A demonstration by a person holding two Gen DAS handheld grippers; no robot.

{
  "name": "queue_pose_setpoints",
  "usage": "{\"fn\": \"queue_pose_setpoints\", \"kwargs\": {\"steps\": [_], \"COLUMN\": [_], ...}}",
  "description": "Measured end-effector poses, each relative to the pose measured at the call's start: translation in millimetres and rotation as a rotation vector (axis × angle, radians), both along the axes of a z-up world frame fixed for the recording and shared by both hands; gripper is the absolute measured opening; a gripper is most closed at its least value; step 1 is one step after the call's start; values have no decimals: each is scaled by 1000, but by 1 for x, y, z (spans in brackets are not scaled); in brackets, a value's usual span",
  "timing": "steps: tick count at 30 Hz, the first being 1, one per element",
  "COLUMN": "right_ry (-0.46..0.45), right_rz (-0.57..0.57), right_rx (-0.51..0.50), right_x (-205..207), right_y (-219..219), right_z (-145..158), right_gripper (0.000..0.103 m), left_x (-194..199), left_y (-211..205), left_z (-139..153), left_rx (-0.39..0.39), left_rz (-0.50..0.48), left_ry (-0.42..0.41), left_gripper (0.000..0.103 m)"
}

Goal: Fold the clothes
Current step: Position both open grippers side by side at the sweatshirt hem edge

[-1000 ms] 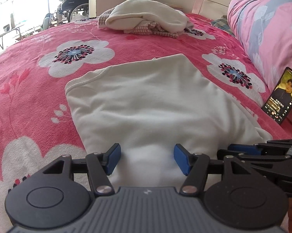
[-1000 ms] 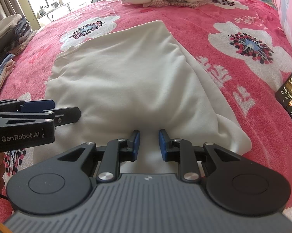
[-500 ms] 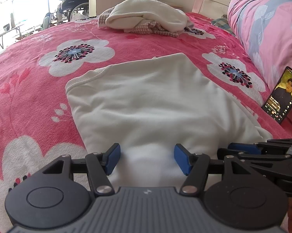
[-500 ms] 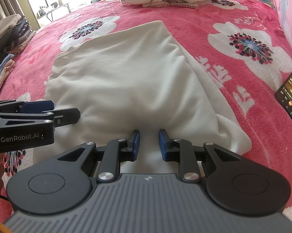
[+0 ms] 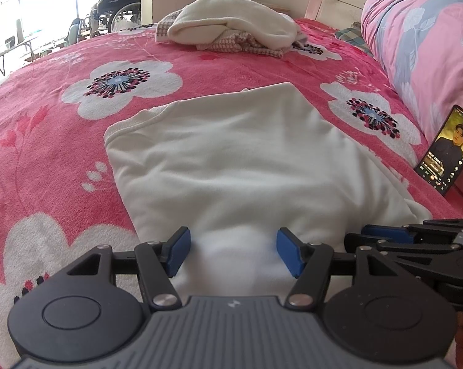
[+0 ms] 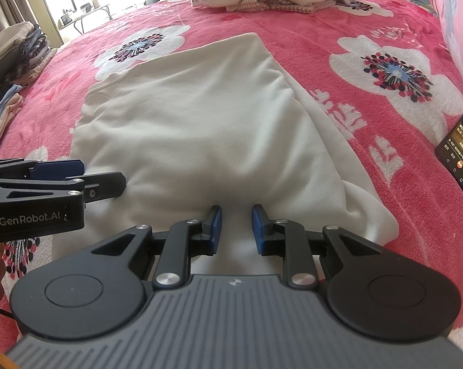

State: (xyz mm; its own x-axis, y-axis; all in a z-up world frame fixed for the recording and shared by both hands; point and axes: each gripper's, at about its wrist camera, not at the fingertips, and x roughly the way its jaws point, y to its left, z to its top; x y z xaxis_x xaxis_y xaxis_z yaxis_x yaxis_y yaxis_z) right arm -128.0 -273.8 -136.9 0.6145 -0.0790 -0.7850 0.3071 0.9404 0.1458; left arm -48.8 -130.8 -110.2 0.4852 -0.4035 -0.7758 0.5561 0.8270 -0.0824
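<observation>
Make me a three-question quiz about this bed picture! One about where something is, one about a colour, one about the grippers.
1. Where is the phone?
A) on the white top
B) at the bed's right edge, by the pink quilt
C) on the far clothes pile

2. What colour is the blanket?
A) green with stripes
B) plain blue
C) pink with white flowers

3. How are the left gripper's jaws?
A) wide apart
B) pressed fully together
C) holding the phone

Answers:
1 B, it leans beside the quilt.
2 C, white flowers show on pink.
3 A, the white top shows between its blue pads.
</observation>
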Motion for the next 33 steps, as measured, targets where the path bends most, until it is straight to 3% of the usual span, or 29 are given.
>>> {"fn": "queue_pose_setpoints", "kwargs": {"steps": [22, 27, 30, 33], "right_ry": [1, 1, 3, 1], "right_rz": [-1, -2, -1, -5], "right_rx": [-5, -5, -8, 4], "right_x": [0, 0, 0, -1], "right_y": [1, 1, 2, 0], "right_z": [0, 0, 1, 2], "right_gripper": [21, 21, 21, 21], "left_x": [0, 9, 25, 44], "left_y": [2, 7, -1, -9], "left_z": [1, 24, 23, 3], "left_rx": [-2, -53, -12, 49], "left_rz": [4, 53, 51, 59], "left_ry": [8, -84, -80, -1], "left_gripper": [65, 64, 65, 65]}}
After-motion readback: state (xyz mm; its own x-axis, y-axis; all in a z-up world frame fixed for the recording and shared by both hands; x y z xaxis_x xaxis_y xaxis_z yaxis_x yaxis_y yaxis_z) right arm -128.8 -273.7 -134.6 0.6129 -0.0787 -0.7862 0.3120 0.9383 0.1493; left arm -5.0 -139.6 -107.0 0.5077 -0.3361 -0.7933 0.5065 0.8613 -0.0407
